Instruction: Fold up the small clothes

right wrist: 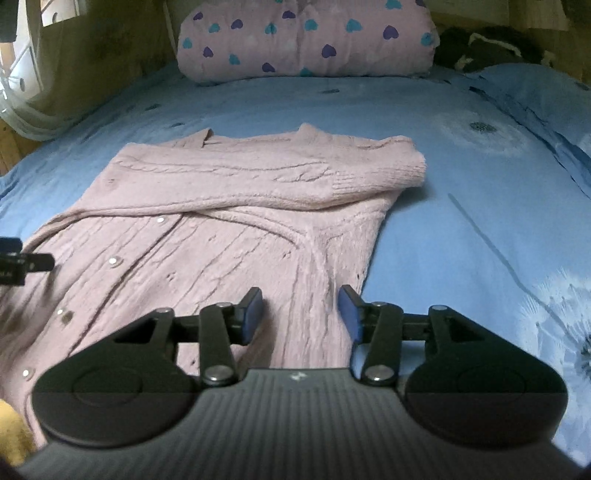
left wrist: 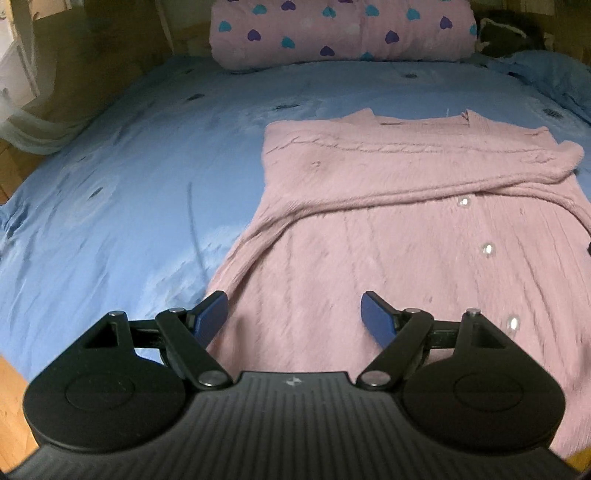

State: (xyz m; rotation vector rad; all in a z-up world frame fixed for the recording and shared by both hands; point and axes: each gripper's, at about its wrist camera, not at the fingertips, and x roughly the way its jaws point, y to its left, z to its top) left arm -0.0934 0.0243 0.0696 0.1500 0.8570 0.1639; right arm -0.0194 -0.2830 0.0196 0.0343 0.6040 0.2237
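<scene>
A pink knitted cardigan (left wrist: 388,229) with pearly buttons lies flat on the blue bedspread (left wrist: 129,192), both sleeves folded across its chest. My left gripper (left wrist: 293,314) is open and empty, just above the cardigan's lower left edge. In the right wrist view the cardigan (right wrist: 221,229) fills the left and middle, and my right gripper (right wrist: 301,312) is open and empty above its lower right edge. The left gripper's tip (right wrist: 22,264) shows at that view's left border.
A pink quilt with heart prints (left wrist: 343,33) lies rolled at the bed's head. A blue pillow (right wrist: 535,99) and a dark bundle (right wrist: 487,48) sit at the back right. Wooden floor (left wrist: 11,402) shows at the left. Something yellow (right wrist: 11,432) lies at the near left.
</scene>
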